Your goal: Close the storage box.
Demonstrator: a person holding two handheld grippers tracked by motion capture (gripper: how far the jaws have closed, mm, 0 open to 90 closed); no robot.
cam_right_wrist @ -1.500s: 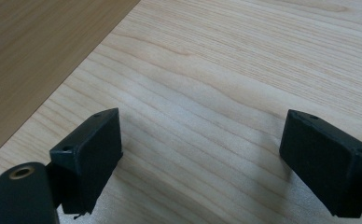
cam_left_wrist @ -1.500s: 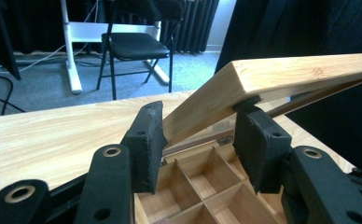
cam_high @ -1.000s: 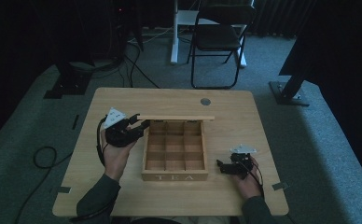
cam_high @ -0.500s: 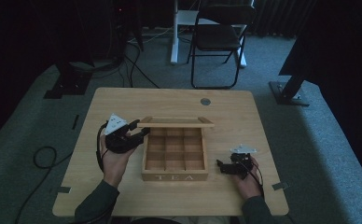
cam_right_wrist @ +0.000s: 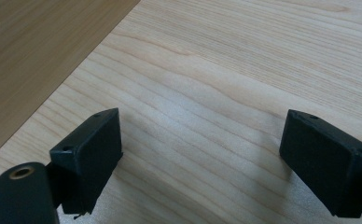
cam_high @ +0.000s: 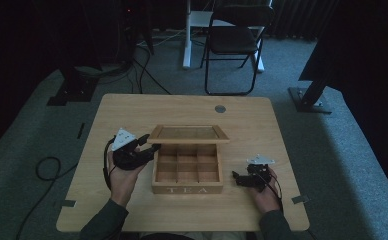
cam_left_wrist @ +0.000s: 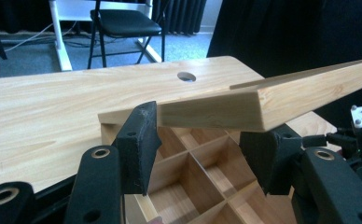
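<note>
A wooden tea box (cam_high: 187, 189) with several compartments stands mid-table, its glass-paned lid (cam_high: 188, 134) tilted partly open over the back row. My left gripper (cam_high: 149, 146) sits at the lid's front left corner. In the left gripper view the lid's edge (cam_left_wrist: 226, 109) runs just above the jaws of that gripper (cam_left_wrist: 200, 140), over the compartments (cam_left_wrist: 188, 163). The jaws have just been opening and the pads do not press on the lid. My right gripper (cam_high: 235, 177) rests on the table right of the box, jaws wide apart (cam_right_wrist: 200, 149) over bare wood, with the box's side wall (cam_right_wrist: 39, 46) beside it.
The table (cam_high: 132, 115) has a round cable hole (cam_high: 220, 108) near its far edge. A folding chair (cam_high: 234, 40) and a white stand stand beyond it. Black stand feet (cam_high: 309, 97) and a cable (cam_high: 47, 167) lie on the carpet around the table.
The lid has swung from edge-on down to a flatter tilt that shows its top face. The left gripper has shifted slightly with it and its jaws have widened. The right gripper has not moved.
</note>
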